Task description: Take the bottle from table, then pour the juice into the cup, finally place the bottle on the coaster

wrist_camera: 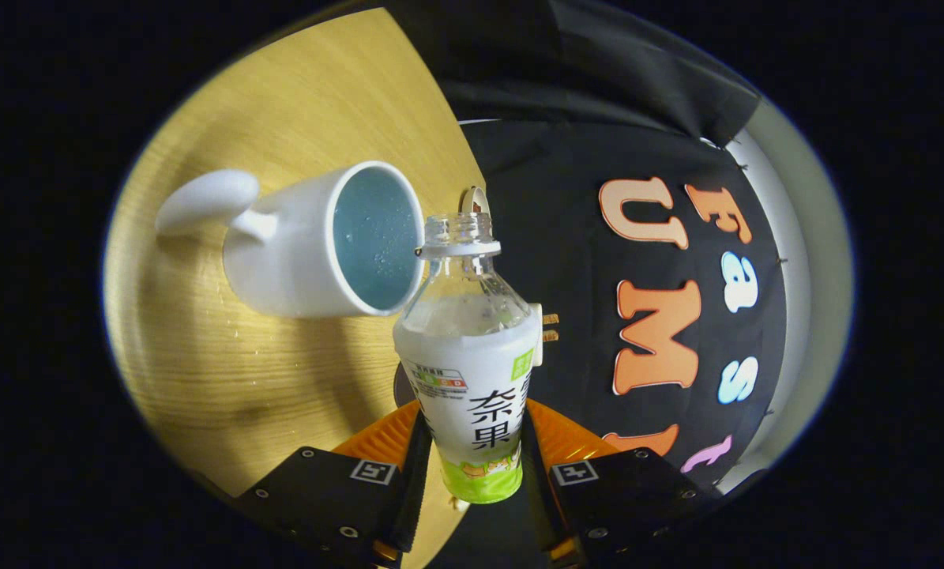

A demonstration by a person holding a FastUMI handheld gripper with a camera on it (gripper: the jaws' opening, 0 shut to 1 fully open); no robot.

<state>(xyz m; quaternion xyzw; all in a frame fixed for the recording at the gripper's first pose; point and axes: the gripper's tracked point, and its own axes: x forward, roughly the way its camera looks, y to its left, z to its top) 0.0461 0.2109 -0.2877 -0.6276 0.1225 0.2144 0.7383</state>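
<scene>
My gripper (pixel 472 450) is shut on an uncapped clear plastic bottle (pixel 472 371) with a white and green label; both fingers press on its lower body. The whole view is rolled sideways, so bottle and gripper are tilted. The bottle's open neck (pixel 460 231) sits right at the rim of a white mug (pixel 321 245) with a pale blue inside and a rounded handle (pixel 207 201). The mug stands on the wooden table (pixel 242 371). Droplets cling to the mug's inner wall and the bottle's shoulder. I cannot make out a stream of liquid.
Small drops lie on the wood near the mug. A small tan round thing (pixel 475 201) peeks out just beyond the bottle's mouth at the table's edge. The black cloth wall (pixel 598 95) rises past the table edge.
</scene>
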